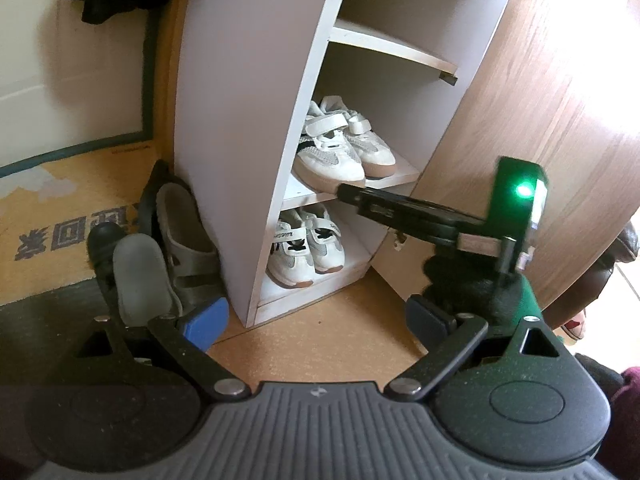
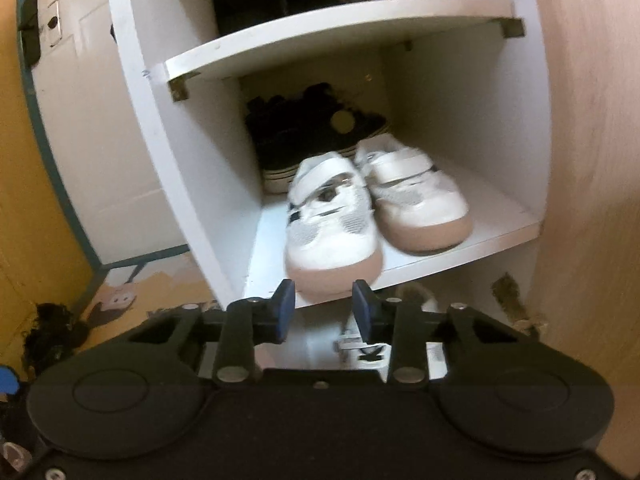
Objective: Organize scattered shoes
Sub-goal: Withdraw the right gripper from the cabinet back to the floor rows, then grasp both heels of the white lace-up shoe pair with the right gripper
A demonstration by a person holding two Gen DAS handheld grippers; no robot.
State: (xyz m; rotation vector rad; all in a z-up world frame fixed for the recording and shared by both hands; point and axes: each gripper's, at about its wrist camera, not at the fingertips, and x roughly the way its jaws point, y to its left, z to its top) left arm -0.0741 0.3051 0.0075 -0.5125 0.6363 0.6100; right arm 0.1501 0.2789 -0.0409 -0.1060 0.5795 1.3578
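A white shoe cabinet (image 2: 192, 168) is seen from just in front, with its wood-grain door (image 2: 592, 160) swung open at the right. On the middle shelf (image 2: 460, 240) a pair of white strap sneakers (image 2: 376, 208) is set side by side, toes outward, with black sneakers (image 2: 312, 136) behind them. The right gripper (image 2: 322, 306) is held just before the nearer sneaker's toe, its blue pads (image 2: 285, 308) narrowly apart with nothing gripped between them. Dark shoes (image 2: 276, 0) are stored one shelf up.
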